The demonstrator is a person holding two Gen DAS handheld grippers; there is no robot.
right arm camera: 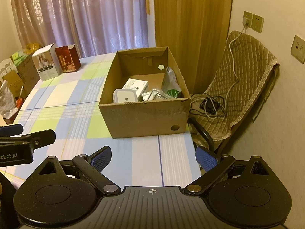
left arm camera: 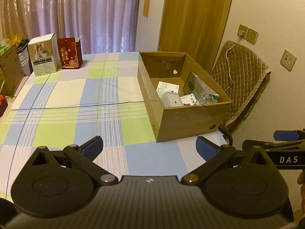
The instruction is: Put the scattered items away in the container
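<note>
An open cardboard box [left arm camera: 190, 122] [right arm camera: 144, 118] stands on the right side of the checked tablecloth. Inside lie a grey-lidded container [left arm camera: 171, 100] [right arm camera: 124, 95], white medicine packets [left arm camera: 167, 87] [right arm camera: 136, 85] and a clear bag with green print [left arm camera: 202, 89] [right arm camera: 171, 84]. My left gripper [left arm camera: 149, 148] hovers open and empty over the cloth, short of the box. My right gripper [right arm camera: 153, 158] is also open and empty, near the table's right edge in front of the box. Each gripper shows at the side of the other's view.
A white product box [left arm camera: 43, 57] [right arm camera: 46, 64] and a dark red gift box [left arm camera: 69, 53] [right arm camera: 67, 59] stand at the far left of the table [left arm camera: 76, 95]. A chair with a quilted cover [left arm camera: 240, 80] [right arm camera: 240, 87] and cables [right arm camera: 209, 105] sits right of the table. Curtains hang behind.
</note>
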